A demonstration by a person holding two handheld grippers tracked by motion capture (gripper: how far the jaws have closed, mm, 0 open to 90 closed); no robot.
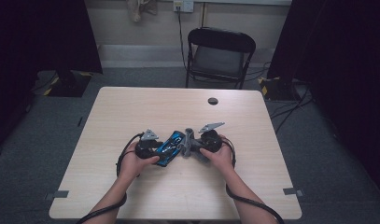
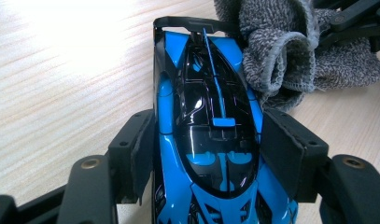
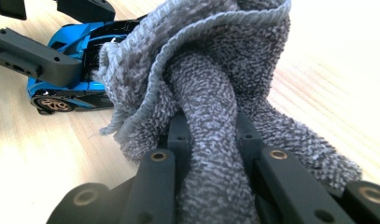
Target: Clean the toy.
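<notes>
Evidently, a wiping operation is shown in progress at the middle of a pale wood-grain table [image 1: 131, 107]. A glossy blue-and-black toy racing car [image 2: 208, 140] is clamped across its flanks by the jaws of the left gripper [image 2: 206, 151], whose foam pads [image 2: 281, 149] are pressed against both sides of the bodywork, while a grey terry-cloth rag [image 3: 215, 116] is pinched, bunched into a thick twist, between the closed jaws of the right gripper [image 3: 211, 140]. The rag is laid against the far end of the car, by its thin black wing, so that contact between cloth and car is judged to be established; the roof and nose nearest the left gripper are seen uncovered, and most of the wiping is therefore judged to remain. No dirt or smear can be made out on the paintwork, so how clean the car already is cannot be told. From the high view the overall arrangement is given: the car [image 1: 169, 144] and rag [image 1: 187, 142] are lying on the table between the two hands, the left gripper [image 1: 156, 148] and right gripper [image 1: 196, 145] facing one another, with a black folding chair [image 1: 219, 53] standing beyond the far edge of the table. From the left gripper view the car's top surface and the clamp on its sides are shown. From the right gripper view the car's side [image 3: 66, 93], with an orange-marked wheel, and the folds of the rag are shown instead.
</notes>
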